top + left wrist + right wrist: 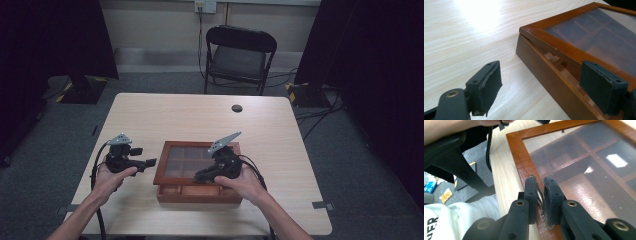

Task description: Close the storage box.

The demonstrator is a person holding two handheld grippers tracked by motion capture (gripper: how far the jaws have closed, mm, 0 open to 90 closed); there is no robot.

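My right gripper [541,195] is clamped on the twisted metal handle [541,202] at the lid's [584,37] front edge; lid raised slightly off the wooden box [197,172]. Left gripper [544,82] spread wide, empty, beside the box's corner. Full opening remains, I judge.

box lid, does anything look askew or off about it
Yes: the glass-topped lid sits tilted, raised off the wooden box along its front edge, leaving a gap. The right hand-held gripper is shut on the lid's metal handle.
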